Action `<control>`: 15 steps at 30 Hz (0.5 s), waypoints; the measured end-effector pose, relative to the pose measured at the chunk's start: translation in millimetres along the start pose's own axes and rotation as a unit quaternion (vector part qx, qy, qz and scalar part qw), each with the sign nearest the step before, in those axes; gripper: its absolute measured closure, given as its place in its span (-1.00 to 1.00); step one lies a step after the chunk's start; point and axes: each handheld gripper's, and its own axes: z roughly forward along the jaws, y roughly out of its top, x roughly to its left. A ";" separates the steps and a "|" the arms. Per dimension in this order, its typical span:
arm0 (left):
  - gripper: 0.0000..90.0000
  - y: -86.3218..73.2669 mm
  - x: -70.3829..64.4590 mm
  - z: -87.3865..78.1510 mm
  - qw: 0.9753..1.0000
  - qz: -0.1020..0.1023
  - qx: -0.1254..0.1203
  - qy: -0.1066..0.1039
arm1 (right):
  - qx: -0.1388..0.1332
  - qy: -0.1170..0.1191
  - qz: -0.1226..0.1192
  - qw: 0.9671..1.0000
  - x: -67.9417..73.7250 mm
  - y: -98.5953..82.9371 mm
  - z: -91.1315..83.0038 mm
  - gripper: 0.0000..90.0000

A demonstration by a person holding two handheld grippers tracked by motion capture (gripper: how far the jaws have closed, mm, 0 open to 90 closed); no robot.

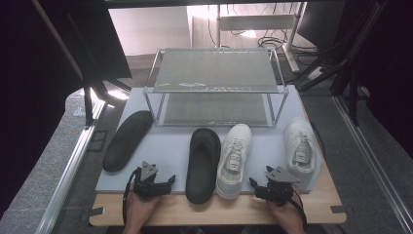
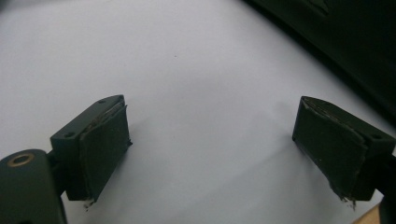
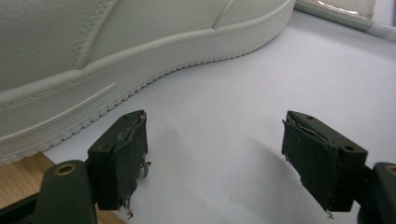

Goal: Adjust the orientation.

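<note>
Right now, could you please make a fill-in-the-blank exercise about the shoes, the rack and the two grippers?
1. The two-tier rack stands behind the shoes, and both its shelves are ____.
2. Between the two black slippers, the left gripper has its jaws ____.
3. The two sneakers are ____ in colour.
4. The right gripper is holding ____.

Missing words: empty; open; white; nothing

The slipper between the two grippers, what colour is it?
The slipper is plain black all over; the high view shows it best.
</note>
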 end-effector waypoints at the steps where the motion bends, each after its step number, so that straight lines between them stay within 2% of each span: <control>1: -0.77 -0.1 0.0 0.0 1.000 0.000 0.000 0.000 | 0.000 0.002 0.000 1.000 -0.3 0.0 0.0 -0.49; 15: -0.75 -0.2 -0.3 -0.3 1.000 -0.005 -0.003 0.002 | 0.000 0.004 0.000 1.000 -0.7 0.0 0.1 -0.48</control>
